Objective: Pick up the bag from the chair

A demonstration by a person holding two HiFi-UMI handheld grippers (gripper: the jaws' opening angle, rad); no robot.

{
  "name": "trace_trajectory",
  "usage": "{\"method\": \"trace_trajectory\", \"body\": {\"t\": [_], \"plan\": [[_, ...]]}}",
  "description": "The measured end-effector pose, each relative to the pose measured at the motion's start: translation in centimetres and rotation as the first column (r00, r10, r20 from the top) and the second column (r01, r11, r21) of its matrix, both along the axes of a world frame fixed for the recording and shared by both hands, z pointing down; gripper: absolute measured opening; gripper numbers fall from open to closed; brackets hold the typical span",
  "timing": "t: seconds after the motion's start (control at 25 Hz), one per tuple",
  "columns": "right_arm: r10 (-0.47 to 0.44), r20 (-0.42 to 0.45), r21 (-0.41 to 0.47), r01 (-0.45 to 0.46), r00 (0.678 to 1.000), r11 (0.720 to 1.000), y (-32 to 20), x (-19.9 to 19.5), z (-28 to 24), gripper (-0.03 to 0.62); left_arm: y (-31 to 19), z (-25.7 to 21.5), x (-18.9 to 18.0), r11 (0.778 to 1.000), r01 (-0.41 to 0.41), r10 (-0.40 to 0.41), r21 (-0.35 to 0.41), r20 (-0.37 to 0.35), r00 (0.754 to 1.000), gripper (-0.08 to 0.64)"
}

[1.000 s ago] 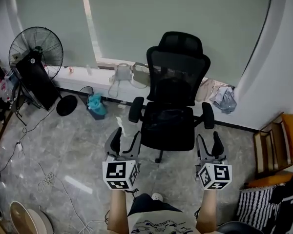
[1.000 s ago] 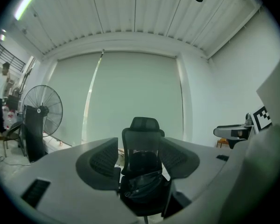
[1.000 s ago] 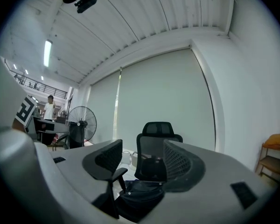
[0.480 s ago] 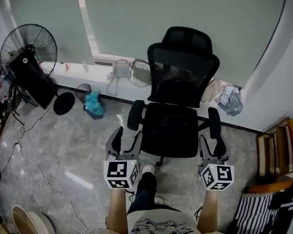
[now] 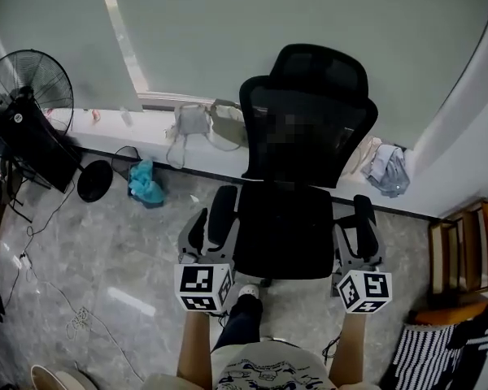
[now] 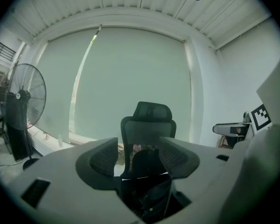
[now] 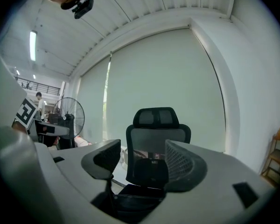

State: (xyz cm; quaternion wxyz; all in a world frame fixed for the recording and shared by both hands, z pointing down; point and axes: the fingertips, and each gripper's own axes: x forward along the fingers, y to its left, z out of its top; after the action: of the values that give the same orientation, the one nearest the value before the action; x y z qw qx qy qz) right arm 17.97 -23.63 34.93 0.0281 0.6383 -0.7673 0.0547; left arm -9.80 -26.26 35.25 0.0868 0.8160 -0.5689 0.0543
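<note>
A black mesh office chair (image 5: 297,185) stands before the window. In both gripper views a dark bag (image 7: 151,171) leans upright on the seat against the backrest (image 6: 147,164); from the head view it blends into the black seat. My left gripper (image 5: 211,227) hovers open by the chair's left armrest, at the seat's front left. My right gripper (image 5: 359,236) is open over the right armrest. Both point at the chair, with nothing between the jaws (image 6: 139,155) (image 7: 142,160).
A standing fan (image 5: 20,112) is at the far left. Light bags (image 5: 203,124) and crumpled cloth (image 5: 386,169) lie on the window ledge. A teal bag (image 5: 145,184) and cables are on the floor; wooden furniture (image 5: 472,242) stands at the right.
I have stepped closer to the chair. Both grippers now flank its armrests instead of hanging in front of the seat; both stay open.
</note>
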Motion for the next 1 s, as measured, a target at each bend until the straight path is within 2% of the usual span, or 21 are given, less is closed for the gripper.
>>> {"method": "trace_trajectory", "body": {"t": [0.24, 0.44, 0.76, 1.0], "plan": [[0.022, -0.001, -0.053, -0.022, 1.000, 0.998, -6.0, 0.2, 2.7, 0.305, -6.7, 3.0, 0.6, 0.996, -0.053, 0.054, -0.065, 0.013, 0.998, 0.273], [0.040, 0.011, -0.076, -0.039, 0.999, 0.996, -9.2, 0.6, 4.9, 0.305, -10.3, 5.8, 1.2, 0.989, -0.091, 0.094, -0.116, 0.018, 0.995, 0.273], [0.035, 0.015, -0.157, -0.032, 0.999, 0.987, -12.5, 2.2, 10.0, 0.306, -12.8, 11.1, 3.6, 0.969, -0.146, 0.153, -0.198, 0.023, 0.988, 0.275], [-0.009, -0.009, -0.253, 0.006, 1.000, 0.967, -14.1, 3.4, 15.5, 0.325, -13.0, 16.3, 5.5, 0.947, -0.164, 0.171, -0.276, 0.003, 0.985, 0.275]]}}
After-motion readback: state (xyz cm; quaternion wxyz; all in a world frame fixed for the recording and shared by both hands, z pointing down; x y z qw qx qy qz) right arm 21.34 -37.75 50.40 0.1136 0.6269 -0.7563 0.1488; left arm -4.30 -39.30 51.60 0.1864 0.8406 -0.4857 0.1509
